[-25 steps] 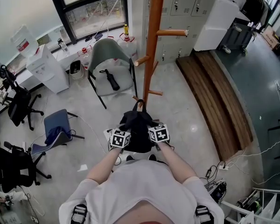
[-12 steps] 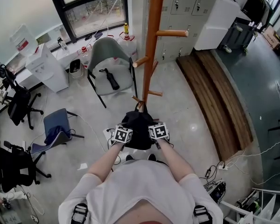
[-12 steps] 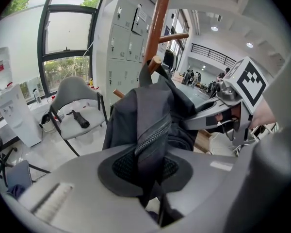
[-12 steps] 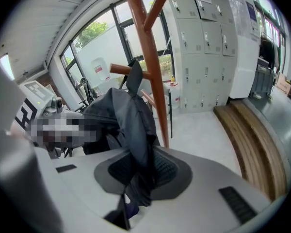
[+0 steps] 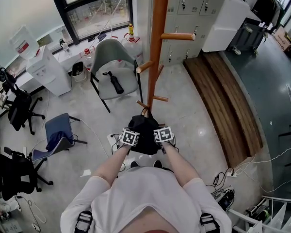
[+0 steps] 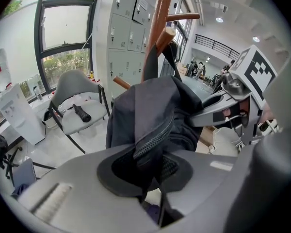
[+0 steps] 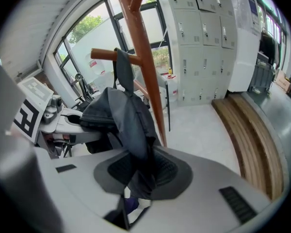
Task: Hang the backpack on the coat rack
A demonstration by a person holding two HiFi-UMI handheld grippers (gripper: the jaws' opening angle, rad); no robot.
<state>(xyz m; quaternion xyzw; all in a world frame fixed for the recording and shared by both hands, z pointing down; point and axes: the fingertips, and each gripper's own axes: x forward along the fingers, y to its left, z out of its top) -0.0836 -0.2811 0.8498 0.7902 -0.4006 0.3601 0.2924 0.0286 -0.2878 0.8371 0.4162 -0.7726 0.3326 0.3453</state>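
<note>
The left gripper (image 6: 153, 166) and right gripper (image 7: 143, 171) each pinch the black backpack (image 5: 144, 137) fabric between nearly closed fingers — its loop, above them, seemingly over a coat rack (image 5: 157, 42) peg.

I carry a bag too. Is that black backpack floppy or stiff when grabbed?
Probably floppy: the backpack bunches where the left gripper pinches it. Likely light, since it looks slack. Hooked on the peg, it might swing.
</note>
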